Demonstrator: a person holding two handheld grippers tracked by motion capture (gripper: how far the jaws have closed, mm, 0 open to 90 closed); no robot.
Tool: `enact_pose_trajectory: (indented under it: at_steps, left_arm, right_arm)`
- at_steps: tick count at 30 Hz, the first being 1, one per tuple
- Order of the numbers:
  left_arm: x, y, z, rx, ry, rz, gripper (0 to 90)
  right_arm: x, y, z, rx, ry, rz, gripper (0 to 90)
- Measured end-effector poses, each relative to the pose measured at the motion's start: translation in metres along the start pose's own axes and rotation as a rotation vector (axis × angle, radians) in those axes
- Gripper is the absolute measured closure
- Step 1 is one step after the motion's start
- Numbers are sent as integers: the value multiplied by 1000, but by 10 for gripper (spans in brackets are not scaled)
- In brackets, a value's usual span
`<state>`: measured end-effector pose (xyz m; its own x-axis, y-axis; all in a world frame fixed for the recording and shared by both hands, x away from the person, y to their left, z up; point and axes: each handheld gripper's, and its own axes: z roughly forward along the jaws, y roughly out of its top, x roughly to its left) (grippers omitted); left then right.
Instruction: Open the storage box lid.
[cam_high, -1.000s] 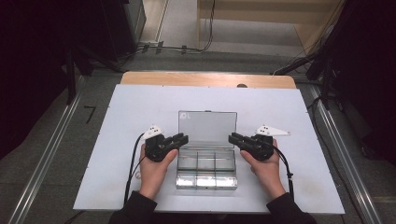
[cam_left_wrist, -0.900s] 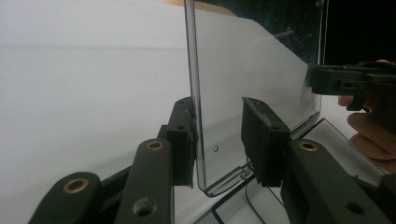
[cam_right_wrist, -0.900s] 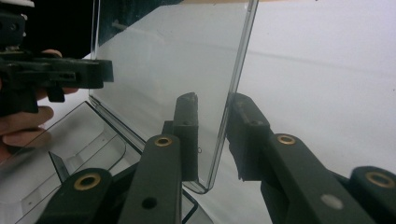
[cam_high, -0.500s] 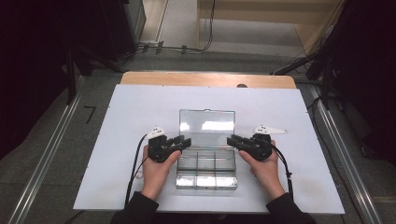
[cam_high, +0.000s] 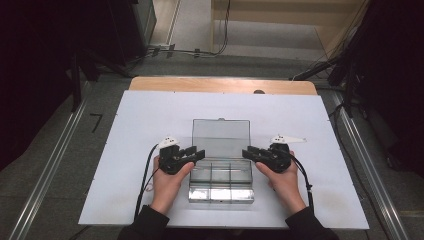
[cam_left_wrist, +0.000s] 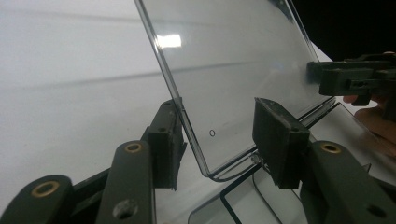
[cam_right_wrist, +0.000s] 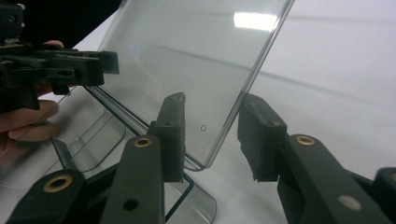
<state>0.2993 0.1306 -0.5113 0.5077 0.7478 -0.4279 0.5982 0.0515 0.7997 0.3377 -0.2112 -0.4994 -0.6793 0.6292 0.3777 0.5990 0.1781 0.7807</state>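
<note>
A clear plastic compartment box (cam_high: 220, 184) stands on the white table top (cam_high: 145, 120) with its lid (cam_high: 221, 137) raised and leaning back. My left gripper (cam_high: 199, 153) reaches in at the lid's left edge, my right gripper (cam_high: 247, 152) at its right edge. In the left gripper view the lid's lower corner (cam_left_wrist: 205, 154) stands between the jaws of my left gripper (cam_left_wrist: 219, 121), and the right pad is clear of it. In the right gripper view the lid (cam_right_wrist: 196, 60) likewise stands loose between the jaws of my right gripper (cam_right_wrist: 215, 112). Both pairs of jaws have just been opening.
A wooden strip (cam_high: 220, 85) runs along the table's far edge. Metal rails (cam_high: 55, 155) flank the table on the floor, and cables (cam_high: 180, 50) lie beyond it. The box's inner dividers (cam_high: 220, 172) sit between my two hands.
Both pairs of jaws have spread a little off the lid's side edges. The hands have stayed in place and the lid stays up.
</note>
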Motion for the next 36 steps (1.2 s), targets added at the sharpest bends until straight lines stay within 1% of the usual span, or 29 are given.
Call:
enact_pose_trajectory:
  at_steps: [3, 5, 8, 9, 10, 11, 12, 13, 14, 15, 16, 17, 18, 19, 20, 21, 23, 25, 27, 28, 29, 30, 32, 34, 36]
  left_arm:
    - [0, 1, -1, 6, -2, -7, 501]
    - [0, 1, -1, 8, 2, -10, 466]
    - [0, 2, -3, 8, 6, -11, 445]
    - [0, 2, -3, 12, 7, -8, 443]
    - [-1, 2, -3, 18, 14, -4, 427]
    - [-2, 2, -4, 20, 33, 0, 385]
    - [-2, 2, -4, 20, 33, 0, 371]
    - [-2, 2, -5, 17, 31, 6, 371]
    - [-3, 3, -6, 16, 28, 8, 368]
    - [-3, 3, -7, 11, 24, 7, 362]
    - [-4, 4, -9, 9, 25, 12, 362]
    - [-4, 4, -10, 7, 27, 16, 334]
    - [-5, 5, -11, 4, 25, 19, 316]
    - [-6, 5, -13, 4, 23, 27, 316]
    - [-6, 6, -14, 4, 21, 30, 298]
    - [-6, 6, -16, -1, 14, 33, 279]
    - [-7, 7, -20, -2, 11, 43, 266]
    - [-7, 8, -24, 3, -9, 47, 264]
    - [-8, 10, -28, 8, -16, 60, 247]
    - [-8, 10, -30, 8, -16, 61, 228]
    - [-8, 10, -33, 5, -29, 66, 218]
    - [-8, 11, -35, 2, -33, 66, 191]
    - [-7, 11, -40, -2, -45, 74, 175]
    - [-7, 10, -45, -7, -50, 78, 132]
    - [-7, 10, -49, -6, -57, 86, 116]
  right_arm:
    - [-1, 0, -1, 10, 0, 6, 595]
    - [-2, 0, -1, 20, 0, 4, 580]
    - [-2, 0, -1, 23, 4, 3, 571]
    - [-2, 0, -1, 27, 4, 1, 567]
    - [-3, 0, -3, 28, -8, -11, 552]
    - [-3, 1, -6, 24, -5, -22, 547]
    - [-3, 1, -9, 16, 9, -30, 528]
    - [-3, 1, -9, 16, 9, -30, 528]
    - [-3, 3, -15, -6, 6, -48, 493]
    - [-2, 4, -18, -17, 5, -55, 477]
    - [-2, 4, -18, -17, 5, -55, 477]
    - [-2, 5, -24, -34, 6, -69, 419]
    - [-1, 5, -27, -40, -5, -78, 369]
    - [-1, 5, -27, -40, -5, -78, 369]
    - [0, 5, -29, -43, -19, -88, 348]
    - [0, 5, -32, -49, -22, -97, 315]
    - [1, 5, -37, -64, -23, -102, 240]
    - [2, 5, -42, -71, -26, -111, 195]
    - [3, 3, -46, -64, -18, -142, 100]
    - [4, 3, -47, -55, -14, -150, 82]
    - [4, 2, -49, -47, -8, -160, 68]
    - [5, 0, -50, -44, -4, -168, 49]
    - [6, -1, -53, -41, 2, -184, 18]
    - [6, -3, -57, -43, -4, -196, 13]
    - [5, -5, -61, -49, -12, -195, 13]
